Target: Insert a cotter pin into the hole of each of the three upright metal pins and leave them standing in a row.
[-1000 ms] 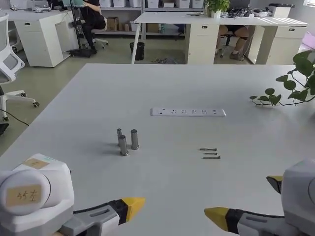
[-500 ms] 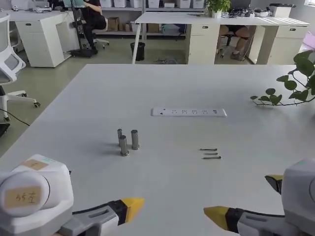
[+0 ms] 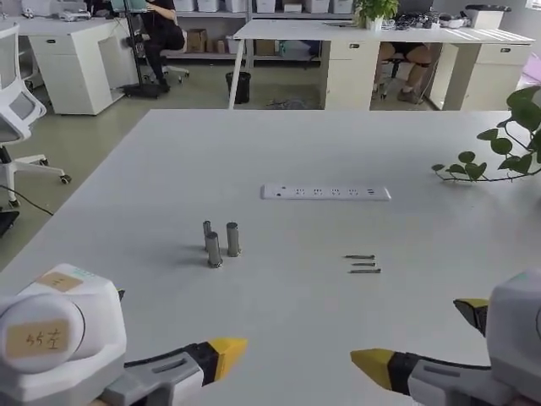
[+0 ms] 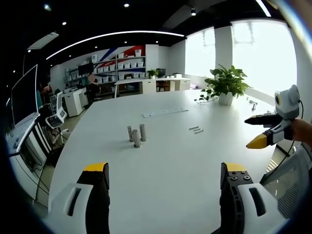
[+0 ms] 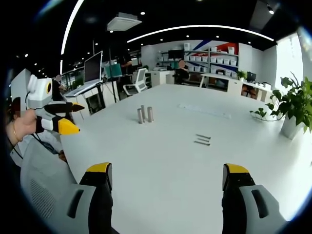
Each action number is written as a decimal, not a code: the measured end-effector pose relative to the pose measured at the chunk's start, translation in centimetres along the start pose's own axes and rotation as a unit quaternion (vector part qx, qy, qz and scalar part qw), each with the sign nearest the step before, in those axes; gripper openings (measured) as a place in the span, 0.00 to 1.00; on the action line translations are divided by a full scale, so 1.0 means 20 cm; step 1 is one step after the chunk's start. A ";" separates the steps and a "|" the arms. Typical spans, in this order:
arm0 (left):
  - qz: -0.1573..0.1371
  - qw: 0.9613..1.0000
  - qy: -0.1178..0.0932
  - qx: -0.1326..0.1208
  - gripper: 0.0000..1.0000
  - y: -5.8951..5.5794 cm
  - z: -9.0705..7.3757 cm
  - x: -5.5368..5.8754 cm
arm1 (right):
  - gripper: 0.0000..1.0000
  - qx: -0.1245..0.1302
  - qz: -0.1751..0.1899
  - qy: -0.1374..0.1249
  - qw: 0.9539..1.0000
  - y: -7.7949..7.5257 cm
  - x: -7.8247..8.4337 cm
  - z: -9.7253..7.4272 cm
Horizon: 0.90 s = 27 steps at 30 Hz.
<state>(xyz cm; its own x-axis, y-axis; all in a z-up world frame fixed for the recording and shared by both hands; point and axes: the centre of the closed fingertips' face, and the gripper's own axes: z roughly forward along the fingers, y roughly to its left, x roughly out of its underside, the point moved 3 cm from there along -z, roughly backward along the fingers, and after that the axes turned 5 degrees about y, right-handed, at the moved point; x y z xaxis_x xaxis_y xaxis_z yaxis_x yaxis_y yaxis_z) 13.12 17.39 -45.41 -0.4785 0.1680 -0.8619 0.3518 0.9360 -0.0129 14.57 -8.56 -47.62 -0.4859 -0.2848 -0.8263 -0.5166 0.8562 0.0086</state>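
Both grippers hang low over the near edge of the white worktop (image 3: 279, 152), and neither has hold of anything. The left gripper (image 4: 165, 168) has its yellow-tipped fingers (image 4: 95, 170) spread wide with nothing between them. The right gripper (image 5: 168, 169) is the same, its fingers (image 5: 236, 171) set far apart and bare.

The three metal pins (image 3: 218, 243) stand upright in a tight cluster well ahead of the left fingers, closer to the left one's side in that gripper's view. Whether they touch each other I cannot tell. The three cotter pins (image 3: 362, 264) lie flat, side by side and parallel, well ahead of the right fingers and well apart from the metal pins. None of them is in a pin.

Beyond both groups, farther from the fingers, a white power strip (image 3: 325, 193) lies across the worktop. A leafy plant (image 3: 507, 144) reaches in at the far right, off the right fingers' outer side.
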 end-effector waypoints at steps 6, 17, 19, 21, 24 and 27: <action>0.001 1.000 0.002 0.001 0.93 0.00 0.00 0.01 | 0.91 -0.001 0.000 0.001 1.000 0.00 0.00 0.00; 0.004 1.000 -0.003 0.008 0.88 -0.01 0.01 0.00 | 0.86 -0.011 0.004 -0.009 1.000 0.00 -0.02 0.00; 0.004 1.000 -0.002 0.008 0.86 -0.01 0.02 0.00 | 0.85 -0.013 0.003 -0.009 1.000 0.01 -0.03 0.00; 0.006 1.000 -0.002 0.008 0.85 0.00 0.03 0.00 | 0.84 -0.015 0.002 -0.009 1.000 0.01 -0.03 0.01; 0.010 1.000 -0.002 0.013 0.83 0.01 0.04 -0.01 | 0.83 -0.018 -0.001 -0.008 1.000 0.02 -0.03 0.01; 0.012 1.000 -0.004 0.013 0.80 0.03 0.06 -0.01 | 0.81 -0.023 -0.002 -0.008 1.000 0.03 -0.03 0.02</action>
<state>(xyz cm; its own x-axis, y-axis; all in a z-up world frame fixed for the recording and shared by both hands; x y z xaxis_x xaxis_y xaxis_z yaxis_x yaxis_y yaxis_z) 14.51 17.59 -45.80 -0.4640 0.1874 -0.8658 0.3835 0.9235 -0.0057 14.94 -7.76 -47.30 -0.4734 -0.2810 -0.8349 -0.5508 0.8341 0.0316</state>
